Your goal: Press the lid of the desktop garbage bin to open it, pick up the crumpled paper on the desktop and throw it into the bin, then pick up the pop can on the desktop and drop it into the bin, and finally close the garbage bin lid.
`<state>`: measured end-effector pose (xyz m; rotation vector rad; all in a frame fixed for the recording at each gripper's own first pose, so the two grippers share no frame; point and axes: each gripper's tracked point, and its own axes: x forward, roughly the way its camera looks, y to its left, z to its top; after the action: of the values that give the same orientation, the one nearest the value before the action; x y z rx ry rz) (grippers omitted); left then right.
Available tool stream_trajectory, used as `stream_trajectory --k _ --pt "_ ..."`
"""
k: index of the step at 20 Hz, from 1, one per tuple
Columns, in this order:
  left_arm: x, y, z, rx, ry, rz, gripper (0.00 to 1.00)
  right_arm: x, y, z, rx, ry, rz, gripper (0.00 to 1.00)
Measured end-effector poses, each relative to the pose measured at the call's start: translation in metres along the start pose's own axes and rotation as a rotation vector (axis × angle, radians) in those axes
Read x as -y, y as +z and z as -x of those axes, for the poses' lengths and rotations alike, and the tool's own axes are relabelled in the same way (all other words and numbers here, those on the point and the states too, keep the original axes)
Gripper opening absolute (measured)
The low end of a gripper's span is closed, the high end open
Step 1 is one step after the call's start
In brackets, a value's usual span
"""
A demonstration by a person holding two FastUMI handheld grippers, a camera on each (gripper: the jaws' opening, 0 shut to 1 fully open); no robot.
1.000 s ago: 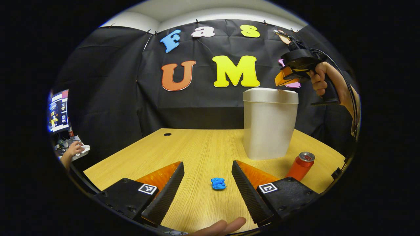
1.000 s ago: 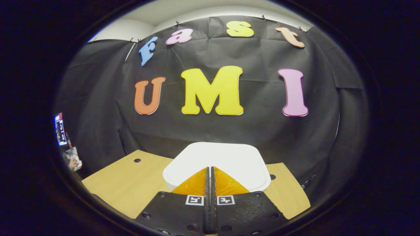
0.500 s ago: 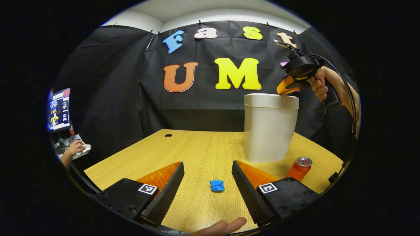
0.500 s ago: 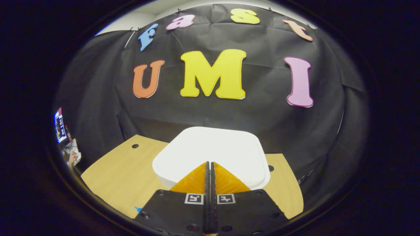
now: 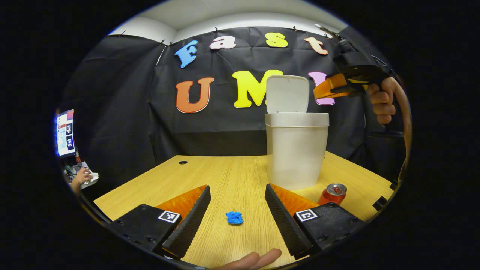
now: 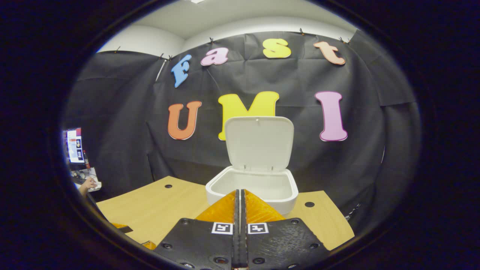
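Bin (image 5: pixel 296 150) stands on the worktop (image 5: pixel 232 172), lid (image 5: pixel 287 93) up and upright, so the opening step looks done. Right gripper (image 6: pixel 240 195) has its fingers pressed together on nothing, held above and just short of the bin rim. Left gripper (image 5: pixel 236 210) is spread wide and empty, low over the worktop, with the blue crumpled paper (image 5: pixel 234 218) lying between its fingers but ahead of them, not touching. Pop can (image 5: pixel 333 193) stands near the bin base. Next is the paper pickup: ease the left gripper forward and down, centre the paper, close gently. Keep the right gripper clear of the lid.
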<state>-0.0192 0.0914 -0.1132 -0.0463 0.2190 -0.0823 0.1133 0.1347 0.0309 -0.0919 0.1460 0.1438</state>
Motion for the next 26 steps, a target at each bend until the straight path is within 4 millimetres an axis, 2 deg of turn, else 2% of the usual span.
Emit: stream_trajectory --k 2,4,7,9,11,14,18,20,21,22,23,24,26 --pt "0.003 -0.005 -0.003 -0.009 0.004 -0.027 0.96 0.014 -0.006 0.03 0.074 -0.024 -0.038 0.0" --pt "0.006 -0.011 -0.005 -0.038 0.002 -0.041 0.97 0.024 -0.026 0.052 0.111 -0.03 -0.05 0.0" --pt "0.004 -0.019 -0.012 -0.078 0.011 -0.029 0.98 0.038 -0.056 0.066 0.097 -0.02 -0.067 0.0" --pt "-0.001 -0.029 -0.015 -0.122 0.035 -0.029 0.98 0.049 -0.069 0.07 0.08 -0.007 -0.082 0.0" --pt "-0.006 -0.039 -0.017 -0.152 0.05 -0.035 0.98 0.058 -0.075 0.075 0.077 0.004 -0.105 0.0" --pt "-0.015 -0.063 -0.023 -0.219 0.066 -0.04 0.97 0.08 -0.064 0.087 0.161 -0.065 -0.066 0.0" --pt "-0.02 -0.084 -0.034 -0.293 0.061 0.005 0.96 0.053 -0.072 0.093 0.16 0.036 -0.035 0.0" --pt "-0.011 -0.097 -0.039 -0.336 0.019 0.012 0.96 0.056 -0.075 0.091 0.154 0.023 -0.024 0.11" --pt "-0.007 -0.104 -0.042 -0.364 -0.004 0.014 0.96 0.055 -0.077 0.091 0.151 0.014 -0.009 0.12" --pt "-0.006 -0.112 -0.044 -0.395 -0.011 0.018 0.95 0.049 -0.079 0.09 0.146 0.016 0.005 0.25" --pt "-0.006 -0.118 -0.044 -0.422 -0.011 0.023 0.94 0.045 -0.081 0.09 0.14 0.022 0.009 0.29" --pt "-0.012 -0.121 -0.049 -0.435 -0.023 0.024 0.89 0.039 -0.083 0.09 0.133 0.037 0.008 0.37" --pt "-0.01 -0.126 -0.058 -0.45 -0.05 0.035 0.86 0.03 -0.089 0.09 0.111 0.065 -0.028 0.52"
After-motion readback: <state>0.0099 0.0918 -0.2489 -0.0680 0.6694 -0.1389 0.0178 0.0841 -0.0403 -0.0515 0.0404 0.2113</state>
